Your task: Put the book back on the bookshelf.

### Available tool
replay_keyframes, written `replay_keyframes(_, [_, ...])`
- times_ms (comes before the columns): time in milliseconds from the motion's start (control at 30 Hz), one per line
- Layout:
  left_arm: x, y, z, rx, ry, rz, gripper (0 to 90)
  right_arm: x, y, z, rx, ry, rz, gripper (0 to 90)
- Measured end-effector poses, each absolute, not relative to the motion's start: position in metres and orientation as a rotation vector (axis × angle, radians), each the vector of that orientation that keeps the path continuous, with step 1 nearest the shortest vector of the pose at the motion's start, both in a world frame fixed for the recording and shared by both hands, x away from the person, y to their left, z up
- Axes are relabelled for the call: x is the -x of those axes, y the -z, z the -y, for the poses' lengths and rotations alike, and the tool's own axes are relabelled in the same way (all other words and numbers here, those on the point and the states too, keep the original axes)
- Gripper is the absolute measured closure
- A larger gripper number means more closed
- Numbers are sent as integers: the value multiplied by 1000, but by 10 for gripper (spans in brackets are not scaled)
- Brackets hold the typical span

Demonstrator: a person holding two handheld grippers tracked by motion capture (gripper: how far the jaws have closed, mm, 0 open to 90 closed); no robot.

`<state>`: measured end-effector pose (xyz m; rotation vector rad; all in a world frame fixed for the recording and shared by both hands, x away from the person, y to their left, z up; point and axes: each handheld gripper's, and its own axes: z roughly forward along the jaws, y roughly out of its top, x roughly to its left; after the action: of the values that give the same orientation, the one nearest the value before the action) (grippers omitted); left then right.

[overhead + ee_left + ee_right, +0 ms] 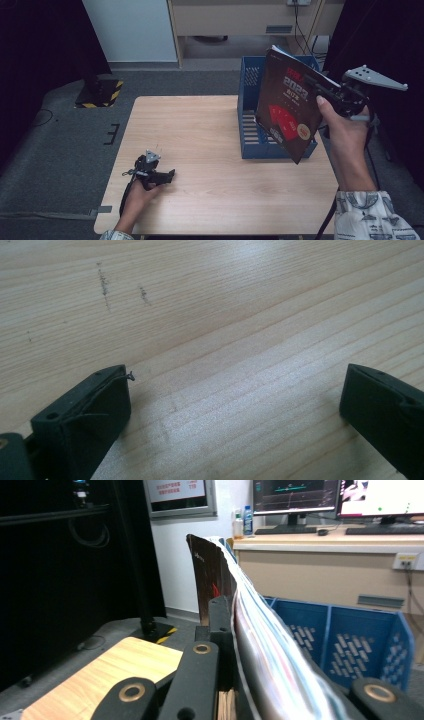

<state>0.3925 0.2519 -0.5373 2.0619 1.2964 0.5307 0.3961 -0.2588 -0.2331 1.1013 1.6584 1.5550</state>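
Book (289,107), dark cover with red print, is up in the air over the blue rack (248,107) at the worktop (200,145) far right, clamped in the right tool (334,95). Left tool (167,176) rests low near the front left. Left gripper view: jaws wide apart over bare wood (225,315). Right gripper view: jaws pinch the book (240,610), pages bowing right, rack (350,630) beyond.

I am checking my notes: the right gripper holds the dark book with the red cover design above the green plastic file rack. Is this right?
Not quite: in the high view the plastic file rack is blue. The right gripper does hold the dark book with the red cover design above it.
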Motion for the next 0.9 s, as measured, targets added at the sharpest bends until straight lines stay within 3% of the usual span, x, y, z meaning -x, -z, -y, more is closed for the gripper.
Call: replay_keyframes(900, [-392,537,-251,-2061,-533,-1300,0,-393,233,283,-1150,-1469,-1623,871])
